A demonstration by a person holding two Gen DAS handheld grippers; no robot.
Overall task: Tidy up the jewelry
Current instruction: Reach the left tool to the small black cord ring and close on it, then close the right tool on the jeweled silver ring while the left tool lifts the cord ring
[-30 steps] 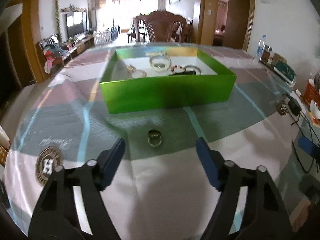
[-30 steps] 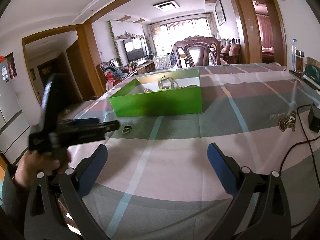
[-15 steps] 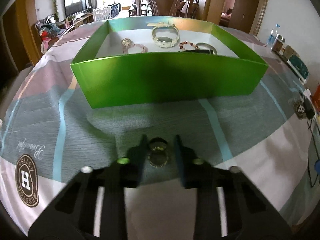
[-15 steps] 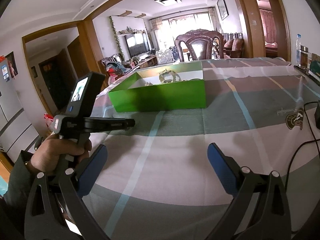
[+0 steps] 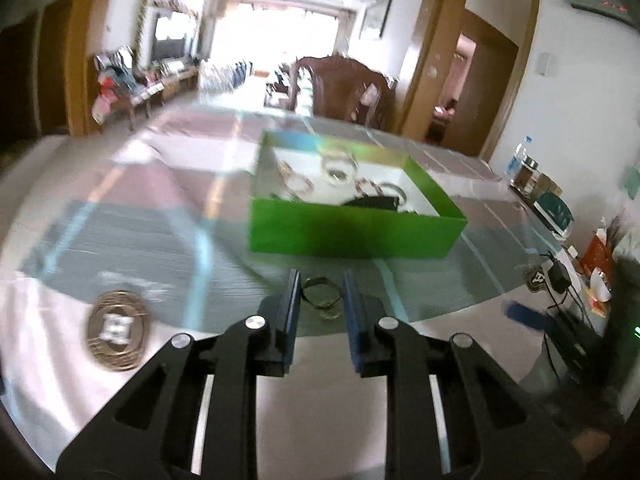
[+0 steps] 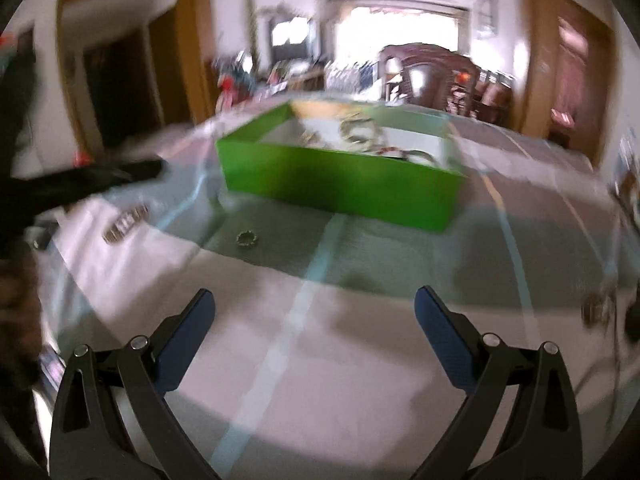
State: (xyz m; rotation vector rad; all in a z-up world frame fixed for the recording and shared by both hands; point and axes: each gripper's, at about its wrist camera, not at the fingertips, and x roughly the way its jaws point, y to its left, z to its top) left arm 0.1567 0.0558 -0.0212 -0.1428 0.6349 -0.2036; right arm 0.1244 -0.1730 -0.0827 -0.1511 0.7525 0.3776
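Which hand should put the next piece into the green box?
Left. The left gripper is shut on a dark ring, with the green box straight ahead of it. The right gripper is open and empty; a gold ring lies on the table before it.

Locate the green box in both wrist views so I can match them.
Left wrist: green box sits centre, slightly right, just above the left gripper, long wall facing the camera.
Right wrist: green box sits upper centre, farther off, turned so a corner points left.
Shared landmark: the dark wooden chair behind the box's far side.
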